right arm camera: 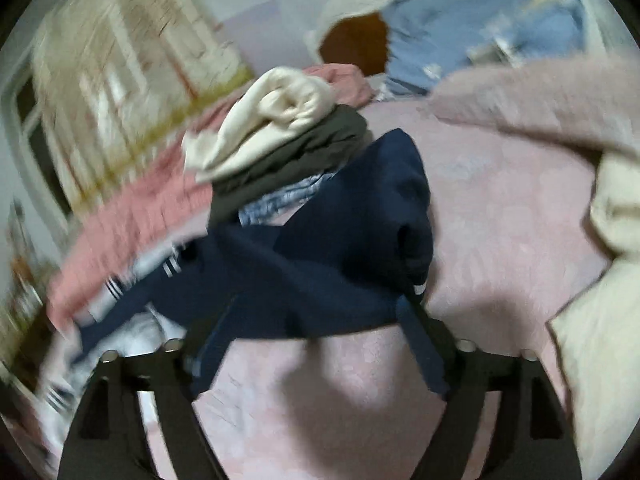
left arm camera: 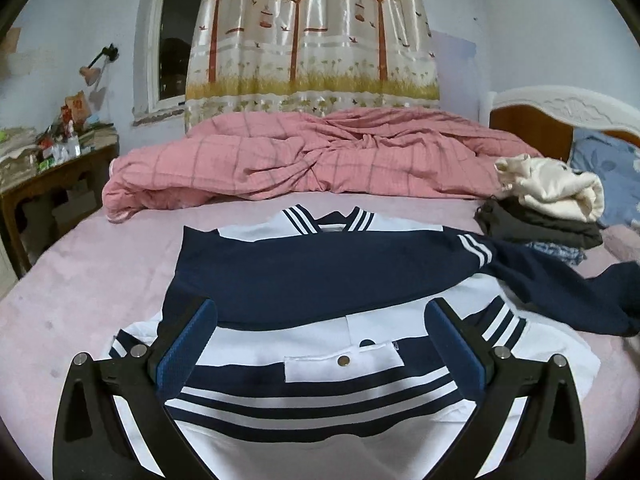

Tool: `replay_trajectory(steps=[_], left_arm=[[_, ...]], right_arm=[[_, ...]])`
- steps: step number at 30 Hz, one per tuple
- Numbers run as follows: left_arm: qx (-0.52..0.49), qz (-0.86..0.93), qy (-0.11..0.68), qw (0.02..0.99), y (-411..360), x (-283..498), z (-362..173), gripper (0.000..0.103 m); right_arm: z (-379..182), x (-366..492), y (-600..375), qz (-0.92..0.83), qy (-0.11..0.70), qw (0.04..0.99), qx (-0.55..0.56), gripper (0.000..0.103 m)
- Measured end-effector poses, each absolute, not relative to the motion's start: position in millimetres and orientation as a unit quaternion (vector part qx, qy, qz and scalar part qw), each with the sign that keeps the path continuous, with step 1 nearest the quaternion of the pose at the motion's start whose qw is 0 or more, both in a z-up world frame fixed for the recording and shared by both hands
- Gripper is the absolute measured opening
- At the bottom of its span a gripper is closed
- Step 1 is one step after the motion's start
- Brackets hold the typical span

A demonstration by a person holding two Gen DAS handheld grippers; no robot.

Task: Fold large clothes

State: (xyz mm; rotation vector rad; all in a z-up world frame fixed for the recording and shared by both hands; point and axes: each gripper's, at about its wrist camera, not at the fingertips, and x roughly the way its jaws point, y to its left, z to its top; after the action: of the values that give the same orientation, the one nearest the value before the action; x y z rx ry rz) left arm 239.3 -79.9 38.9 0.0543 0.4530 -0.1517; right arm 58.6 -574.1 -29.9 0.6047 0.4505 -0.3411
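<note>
Left gripper (left arm camera: 320,336) hangs low in its frame with jaws spread wide, gripping nothing, right above the navy-and-white jacket (left arm camera: 304,280) spread flat on the pink bed (left arm camera: 80,280). Right gripper (right arm camera: 316,320), blurred, has jaws wide apart too; a navy sleeve (right arm camera: 340,248) lies at centre frame between them, pads not pressing it.

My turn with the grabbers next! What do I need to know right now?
Left hand-held gripper: open, empty, over the navy-and-white jacket lying on the pink bed sheet.
Right hand-held gripper: open, right at the loose navy sleeve; not gripping it.
Done: one sleeve is folded across the chest.
Left: bring in the loose sleeve, then fold the body. The clothes pile sits beyond that sleeve.
</note>
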Motion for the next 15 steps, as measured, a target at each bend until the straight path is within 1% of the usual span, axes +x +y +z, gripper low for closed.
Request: replay_trajectory(steps=[1, 4, 7, 8, 9, 10, 11, 12, 13, 14, 15], left_arm=[[0.027, -0.073, 0.222, 0.972, -80.6, 239.3, 38.7, 0.103], [0.023, -0.072, 0.224, 0.972, -79.7, 240.1, 39.3, 0.103], [0.014, -0.067, 0.226, 0.972, -79.6, 242.9, 39.7, 0.103], [0.011, -0.067, 0.228, 0.971, -78.7, 244.7, 40.2, 0.103], [0.009, -0.068, 0.231, 0.97, -79.5, 245.1, 39.8, 0.103], [0.008, -0.069, 0.231, 0.97, -79.6, 245.0, 39.9, 0.103], [0.01, -0.066, 0.227, 0.971, -79.6, 245.0, 40.6, 0.103], [0.012, -0.061, 0.22, 0.974, -80.4, 243.4, 40.4, 0.103], [0.015, -0.056, 0.214, 0.975, -80.5, 242.0, 40.0, 0.103], [0.021, -0.054, 0.209, 0.976, -80.9, 240.7, 39.1, 0.103], [0.027, -0.054, 0.204, 0.977, -81.8, 239.3, 37.9, 0.103]], right_arm=[[-31.9, 51.5, -583.3, -0.17, 0.203, 0.907, 0.328, 0.088], [-37.0, 39.6, -604.3, -0.186, 0.181, 0.888, 0.379, 0.088], [-37.6, 46.8, -625.0, -0.228, 0.195, 0.874, 0.383, 0.088], [-38.0, 55.6, -634.0, -0.216, 0.197, 0.874, 0.389, 0.088], [-39.1, 64.9, -640.9, -0.202, 0.202, 0.874, 0.394, 0.087], [-40.5, 78.9, -646.8, -0.191, 0.216, 0.872, 0.395, 0.084], [-41.8, 95.9, -649.5, -0.19, 0.236, 0.871, 0.387, 0.073], [-43.6, 109.6, -651.1, -0.191, 0.253, 0.871, 0.377, 0.056], [-43.1, 127.0, -645.8, -0.198, 0.271, 0.872, 0.357, 0.043], [-40.6, 134.7, -640.3, -0.207, 0.277, 0.874, 0.341, 0.022], [-36.3, 142.5, -629.3, -0.217, 0.28, 0.881, 0.314, 0.015]])
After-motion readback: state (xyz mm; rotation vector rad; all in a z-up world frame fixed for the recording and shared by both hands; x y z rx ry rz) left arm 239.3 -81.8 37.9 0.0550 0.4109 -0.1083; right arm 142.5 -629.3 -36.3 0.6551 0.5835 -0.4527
